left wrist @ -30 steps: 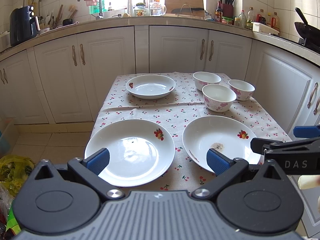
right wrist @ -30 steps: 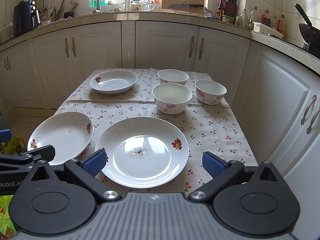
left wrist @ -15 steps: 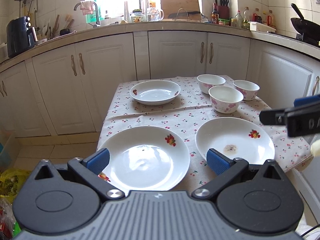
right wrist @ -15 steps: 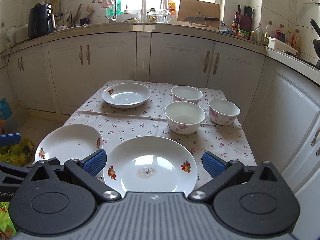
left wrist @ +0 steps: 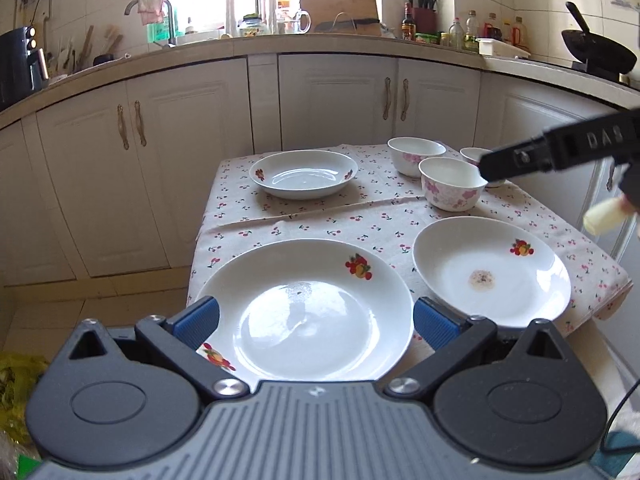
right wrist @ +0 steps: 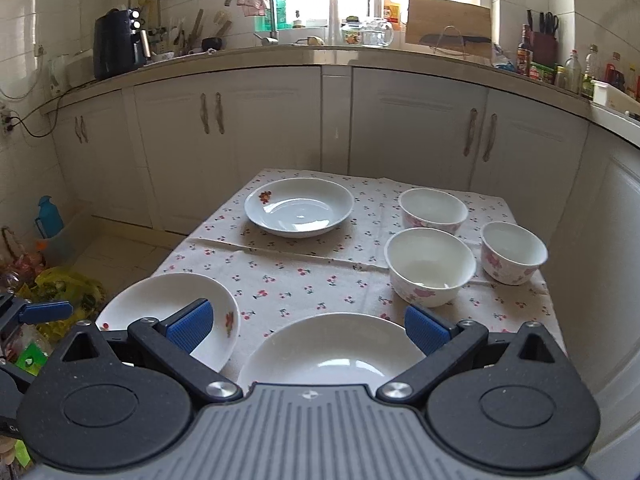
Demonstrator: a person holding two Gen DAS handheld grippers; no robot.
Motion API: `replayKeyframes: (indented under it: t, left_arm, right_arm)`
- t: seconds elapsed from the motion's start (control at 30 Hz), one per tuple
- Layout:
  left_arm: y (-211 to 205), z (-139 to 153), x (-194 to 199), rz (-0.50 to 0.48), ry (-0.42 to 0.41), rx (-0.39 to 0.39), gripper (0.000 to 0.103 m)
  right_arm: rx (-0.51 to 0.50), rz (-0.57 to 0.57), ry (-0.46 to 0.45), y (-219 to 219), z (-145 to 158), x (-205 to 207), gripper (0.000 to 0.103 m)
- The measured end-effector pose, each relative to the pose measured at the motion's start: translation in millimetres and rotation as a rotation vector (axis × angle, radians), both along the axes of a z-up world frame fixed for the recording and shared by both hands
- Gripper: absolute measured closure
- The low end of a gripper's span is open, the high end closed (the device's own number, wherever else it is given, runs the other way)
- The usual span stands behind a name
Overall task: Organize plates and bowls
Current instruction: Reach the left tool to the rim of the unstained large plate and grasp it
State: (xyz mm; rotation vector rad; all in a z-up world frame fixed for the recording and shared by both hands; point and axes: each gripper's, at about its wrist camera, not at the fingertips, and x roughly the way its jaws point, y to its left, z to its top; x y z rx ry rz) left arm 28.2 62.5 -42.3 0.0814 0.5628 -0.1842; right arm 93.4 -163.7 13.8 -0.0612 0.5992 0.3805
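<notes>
small table (left wrist: 400,216) w/ a cherry-print cloth sits in the kitchen, cabinets (right wrist: 416,128) and countertop behind it. three plates and three bowls on it, all upright, none stacked.

left gripper (left wrist: 316,322) hangs at the near edge of the table, jaws wide apart, holding nothing. its blue pads (left wrist: 196,320) sit either side of the near-left plate (left wrist: 308,308), a big white one w/ fruit decals; can't tell if they touch the rim. just beside that, to the right, is the near-right plate (left wrist: 492,272) w/ a brownish smudge in the middle and one fruit decal on the far rim. the two plates are close but apart.

right gripper (right wrist: 308,330) is also spread open and empty, held above the near-right plate, which shows under it in the right wrist view. in the left wrist view its black finger crosses in front of the bowls, off the table.

far-left plate (right wrist: 299,206) is deeper, sits alone at the back left, well apart from the front two. the bowls cluster at the back right: back bowl (right wrist: 433,208), front bowl (right wrist: 430,266) nearest the plates, and small bowl (right wrist: 514,252) at the right edge. all white w/ pink flowers, near each other; whether they touch i can't tell.

black air fryer (right wrist: 116,42) on the counter at left, wok (left wrist: 600,54) at far right.
</notes>
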Motion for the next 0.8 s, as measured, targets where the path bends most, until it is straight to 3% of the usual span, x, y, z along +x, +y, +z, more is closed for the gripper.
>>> replayKeyframes:
  t: [0.2,0.3,0.4,0.5,0.8]
  left_arm:
    - [27,-14,0,0.002,0.032,-0.094,0.001]
    - [44,-24,-2,0.01,0.049,-0.157,0.001]
    - [53,-34,-1,0.013,0.083,-0.145,0.001]
    - [57,-42,-2,-0.049,0.096,-0.116,0.001]
    - [55,-60,7,-0.176,0.144,-0.043,0.001]
  right_arm:
    - [0.085,0.132,0.065,23,-7,24,0.0]
    - [0.067,0.168,0.102,39,-12,38,0.0]
    - [-0.001,0.211,0.127,57,-21,47,0.0]
    - [-0.044,0.284,0.151,73,-33,53,0.0]
    - [-0.072,0.407,0.234,97,-54,81,0.0]
